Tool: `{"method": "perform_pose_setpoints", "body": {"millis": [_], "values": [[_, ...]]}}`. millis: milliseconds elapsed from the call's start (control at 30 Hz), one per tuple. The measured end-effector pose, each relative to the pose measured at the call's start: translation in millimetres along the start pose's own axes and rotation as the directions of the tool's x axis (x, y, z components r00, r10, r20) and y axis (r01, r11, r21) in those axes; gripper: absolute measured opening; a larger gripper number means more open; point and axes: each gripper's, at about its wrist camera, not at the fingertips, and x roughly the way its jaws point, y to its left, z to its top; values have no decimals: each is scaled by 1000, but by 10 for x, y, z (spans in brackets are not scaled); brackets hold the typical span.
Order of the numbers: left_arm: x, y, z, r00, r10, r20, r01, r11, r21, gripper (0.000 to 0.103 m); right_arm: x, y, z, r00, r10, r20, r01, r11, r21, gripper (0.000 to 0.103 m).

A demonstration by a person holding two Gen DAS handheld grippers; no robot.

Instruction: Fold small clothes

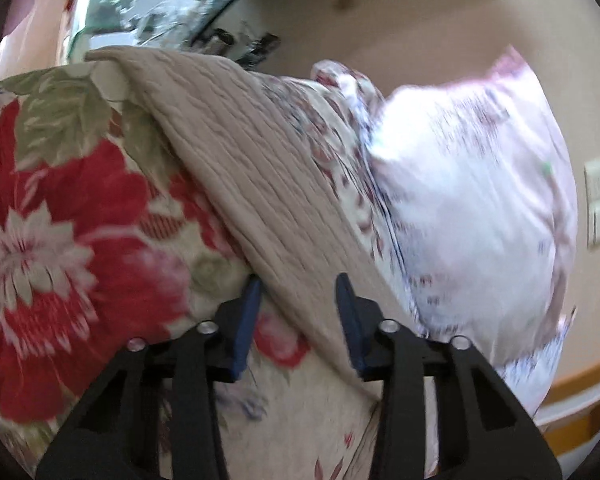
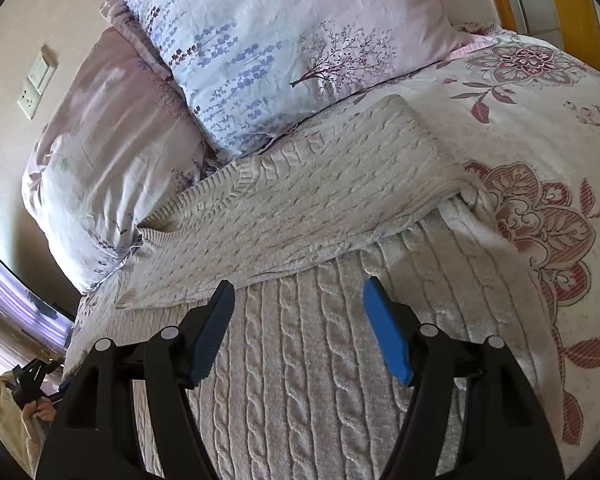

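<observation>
Right gripper (image 2: 298,320) tilted down over cable-knit sweater (image 2: 300,208) on bed (image 2: 540,128), jaws released, left gripper (image 1: 298,316) angled down at sweater edge, jaws parted, nothing gripped

Sweater (image 2: 300,208) lies on bedspread (image 2: 540,128), before two pillows (image 2: 284,40)

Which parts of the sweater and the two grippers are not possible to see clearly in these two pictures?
- Left wrist view: motion blur smears the sweater and the pillow; the knit pattern is unreadable.
- Right wrist view: the sweater's lower part leaves the bottom edge, behind the right gripper; a folded-over sleeve covers the part beneath.
- Left wrist view: the left gripper hides the cloth edge below its fingers.
</observation>
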Motion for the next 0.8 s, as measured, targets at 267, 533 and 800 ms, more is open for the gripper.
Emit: {"method": "perform_pose_setpoints", "body": {"millis": [267, 533, 800], "values": [[27, 120, 153, 1000, 9, 4, -9, 999, -38, 7, 15, 3, 3, 1000, 10, -9, -10, 1000, -1, 72], [-169, -377, 149, 987, -151, 51, 147, 987, 63, 5, 4, 10, 2, 1000, 21, -7, -21, 1000, 4, 72], [-26, -1531, -522, 920, -378, -106, 392, 877, 277, 5, -17, 20, 4, 1000, 25, -3, -25, 1000, 9, 72]]}}
